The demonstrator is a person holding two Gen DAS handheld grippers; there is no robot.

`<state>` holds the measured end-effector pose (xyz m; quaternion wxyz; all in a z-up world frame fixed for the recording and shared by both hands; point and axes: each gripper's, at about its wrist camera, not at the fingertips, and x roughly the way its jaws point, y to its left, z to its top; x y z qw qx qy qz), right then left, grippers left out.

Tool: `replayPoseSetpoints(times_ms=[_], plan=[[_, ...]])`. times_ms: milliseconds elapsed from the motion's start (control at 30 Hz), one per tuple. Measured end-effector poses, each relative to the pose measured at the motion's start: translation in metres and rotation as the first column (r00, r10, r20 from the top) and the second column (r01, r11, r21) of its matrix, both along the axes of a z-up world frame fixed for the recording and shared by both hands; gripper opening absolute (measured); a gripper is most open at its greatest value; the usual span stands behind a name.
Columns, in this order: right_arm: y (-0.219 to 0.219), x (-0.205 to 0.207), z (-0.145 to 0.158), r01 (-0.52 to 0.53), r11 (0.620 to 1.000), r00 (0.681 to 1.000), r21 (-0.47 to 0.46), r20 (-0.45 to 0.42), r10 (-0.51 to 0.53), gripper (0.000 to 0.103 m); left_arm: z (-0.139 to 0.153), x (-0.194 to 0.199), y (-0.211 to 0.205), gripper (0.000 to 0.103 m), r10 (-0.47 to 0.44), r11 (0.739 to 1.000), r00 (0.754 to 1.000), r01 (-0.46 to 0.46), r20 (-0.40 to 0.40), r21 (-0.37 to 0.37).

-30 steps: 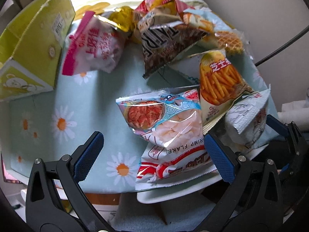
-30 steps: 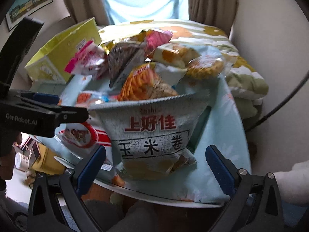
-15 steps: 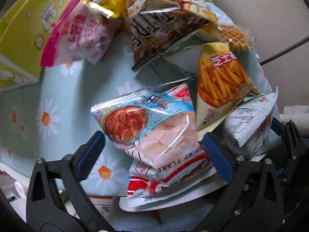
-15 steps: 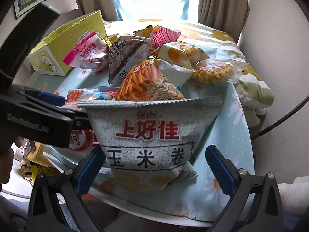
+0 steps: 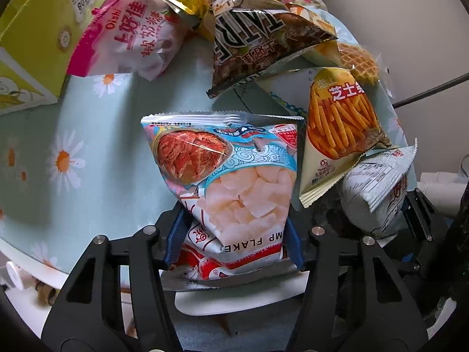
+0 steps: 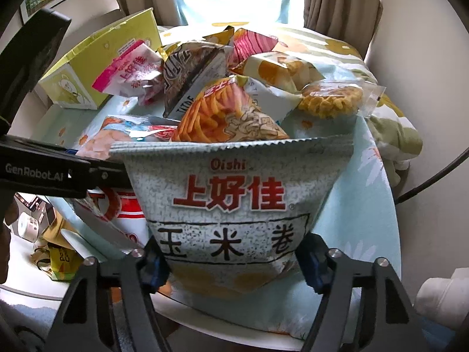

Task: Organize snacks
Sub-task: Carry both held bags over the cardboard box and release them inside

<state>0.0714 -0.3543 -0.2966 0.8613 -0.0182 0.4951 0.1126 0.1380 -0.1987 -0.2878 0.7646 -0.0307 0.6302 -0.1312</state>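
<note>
Shrimp flake bag [image 5: 234, 182]: lies at the near edge of the worktop [image 5: 123, 123], on top of a red-and-white packet [image 5: 222, 267]; its lower end sits between the blue pads of the left hand-held gripper [image 5: 234, 242].
Left grip: the jaws have just been closing and the pads now press into the bag's sides, crumpling the film.
Corn roll bag [image 6: 234, 205]: grey speckled, at the same near edge to the right of the shrimp bag, standing tall in the right view; the right hand-held gripper [image 6: 231, 264] has just been closing too, and its pads pinch the bag's lower part.
Doing it well: I'd judge a firm but light squeeze best, since both bags are puffed with air and hold brittle snacks; lift straight up so the fries packet [image 5: 340, 135] leaning against both does not get dragged off.
Likely target: the yellow box [image 5: 32, 35] at the far left, though that is my guess.
Pose: both grippers point steeply down at the worktop edge, side by side, the left one crossing the right view's left side.
</note>
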Motion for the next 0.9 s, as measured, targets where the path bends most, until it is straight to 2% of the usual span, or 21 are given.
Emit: replayPoseSetpoints(times_ms=[100,400,633,900], plan=[[-0.001,-0.001,0.003,0.008,1.0,1.0,0.001,-0.001,-0.008,0.058,0.006,-0.008,0.009,0.052,0.006,1.0,1.0,-0.006,0.007,-0.002],[-0.009,-0.005,0.029,0.048,0.999,0.999,0.012,0.011,-0.048,0.056,0.044,-0.011,0.019,0.052,0.023,1.0,0.998,-0.023,0.056,-0.011],[-0.013,0.003,0.075,0.074,0.997,0.996,0.013,0.056,-0.074,0.056,0.093,-0.008,0.037,0.052,0.039,0.999,0.985,-0.033,0.169,-0.041],[0.004,0.045,0.129,0.082,0.997,0.987,-0.012,0.138,-0.079,0.056,0.155,0.029,0.077,0.052,0.1,0.993,0.948,-0.074,0.303,-0.095]])
